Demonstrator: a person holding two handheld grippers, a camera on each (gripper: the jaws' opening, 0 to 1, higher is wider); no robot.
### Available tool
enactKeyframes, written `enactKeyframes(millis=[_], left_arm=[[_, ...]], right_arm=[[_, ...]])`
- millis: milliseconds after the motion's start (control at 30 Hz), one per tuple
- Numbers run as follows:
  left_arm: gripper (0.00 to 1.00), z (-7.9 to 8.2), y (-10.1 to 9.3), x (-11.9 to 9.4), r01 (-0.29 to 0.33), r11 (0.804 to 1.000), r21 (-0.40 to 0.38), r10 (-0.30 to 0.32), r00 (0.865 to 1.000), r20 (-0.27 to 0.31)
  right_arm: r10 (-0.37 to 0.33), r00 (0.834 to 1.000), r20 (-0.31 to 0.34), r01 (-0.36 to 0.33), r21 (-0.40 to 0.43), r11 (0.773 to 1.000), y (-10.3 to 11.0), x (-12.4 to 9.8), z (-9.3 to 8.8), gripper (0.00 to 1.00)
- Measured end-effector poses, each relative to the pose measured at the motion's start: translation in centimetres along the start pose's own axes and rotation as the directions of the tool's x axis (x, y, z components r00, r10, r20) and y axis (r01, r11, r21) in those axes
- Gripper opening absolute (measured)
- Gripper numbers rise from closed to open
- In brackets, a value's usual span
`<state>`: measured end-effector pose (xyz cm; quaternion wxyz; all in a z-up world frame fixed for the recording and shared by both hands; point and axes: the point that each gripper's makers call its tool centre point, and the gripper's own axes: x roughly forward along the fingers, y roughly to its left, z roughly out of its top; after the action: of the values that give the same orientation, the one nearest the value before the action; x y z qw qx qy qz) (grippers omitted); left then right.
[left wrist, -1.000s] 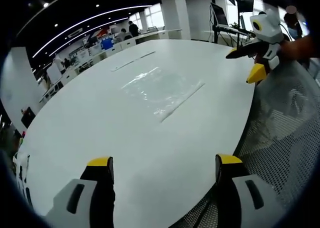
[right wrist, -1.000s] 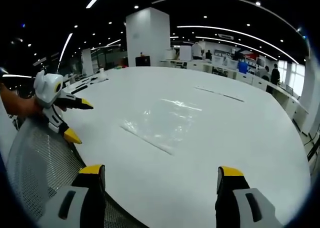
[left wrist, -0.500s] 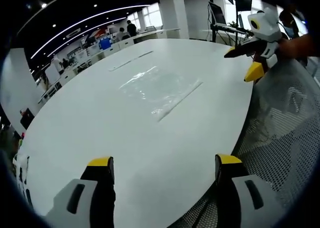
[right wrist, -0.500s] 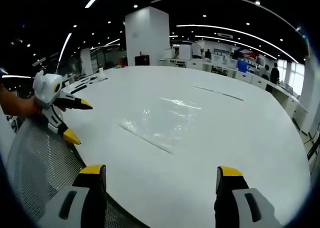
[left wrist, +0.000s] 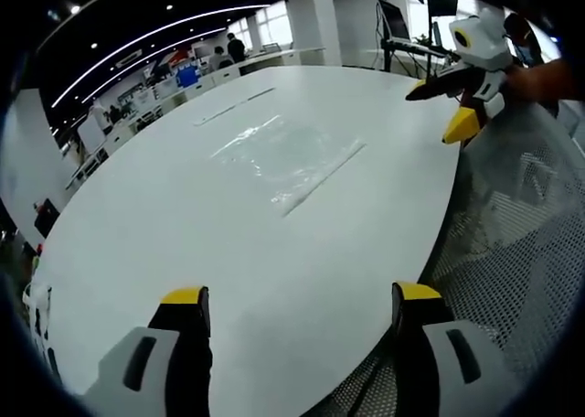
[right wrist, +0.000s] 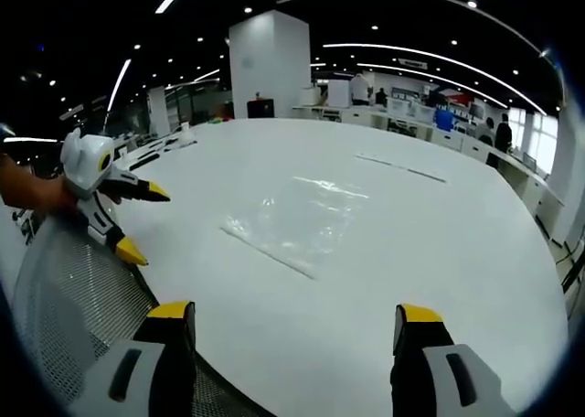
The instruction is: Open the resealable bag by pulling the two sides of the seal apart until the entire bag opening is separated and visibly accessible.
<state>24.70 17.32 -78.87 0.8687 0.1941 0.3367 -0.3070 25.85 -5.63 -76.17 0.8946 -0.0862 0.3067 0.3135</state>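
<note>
Two yellow-tipped jaws of the left gripper [left wrist: 294, 300] stand wide apart over the near edge of the white table [left wrist: 164, 225]; the clear bag [left wrist: 279, 156] lies flat well beyond them, seal strip toward the mesh chair [left wrist: 512, 243]. From the right gripper [right wrist: 292, 315], jaws likewise spread, the bag [right wrist: 297, 220] lies mid-table, untouched.

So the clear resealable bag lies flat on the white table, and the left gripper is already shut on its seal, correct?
Not quite. The left gripper is open and short of the bag's seal, as the left gripper view shows. The clear resealable bag does lie flat on the white table.
</note>
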Motion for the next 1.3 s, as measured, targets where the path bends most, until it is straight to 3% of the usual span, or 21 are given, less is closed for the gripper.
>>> enactKeyframes(millis=[533, 733, 933, 1167, 1300], left_arm=[[0.81, -0.3, 0.2, -0.1, 0.000, 1.000, -0.026, 0.000, 1.000, -0.011], [0.80, -0.6, -0.3, -0.1, 0.046, 0.999, -0.026, -0.047, 0.998, -0.042], [0.78, 0.1, 0.7, -0.4, 0.048, 0.999, 0.013, -0.047, 0.998, -0.045], [0.76, 1.4, 1.8, 0.4, 0.066, 0.997, 0.040, -0.065, 0.998, -0.025], [0.75, 2.0, 1.7, 0.9, 0.081, 0.994, 0.070, -0.080, 0.997, -0.022]], right_arm=[[0.001, 1.000, -0.004, -0.001, -0.003, 1.000, 0.2, -0.1, 0.1, 0.89], [0.026, 0.999, -0.025, -0.026, -0.017, 1.000, 0.6, -0.1, 0.0, 0.88], [0.052, 0.998, -0.037, -0.053, -0.018, 0.998, 1.0, -0.2, 0.5, 0.88], [0.081, 0.995, -0.066, -0.087, -0.086, 0.993, 0.8, 0.6, 1.8, 0.85], [0.114, 0.989, -0.098, -0.125, -0.113, 0.986, 0.6, 1.4, 2.3, 0.76]])
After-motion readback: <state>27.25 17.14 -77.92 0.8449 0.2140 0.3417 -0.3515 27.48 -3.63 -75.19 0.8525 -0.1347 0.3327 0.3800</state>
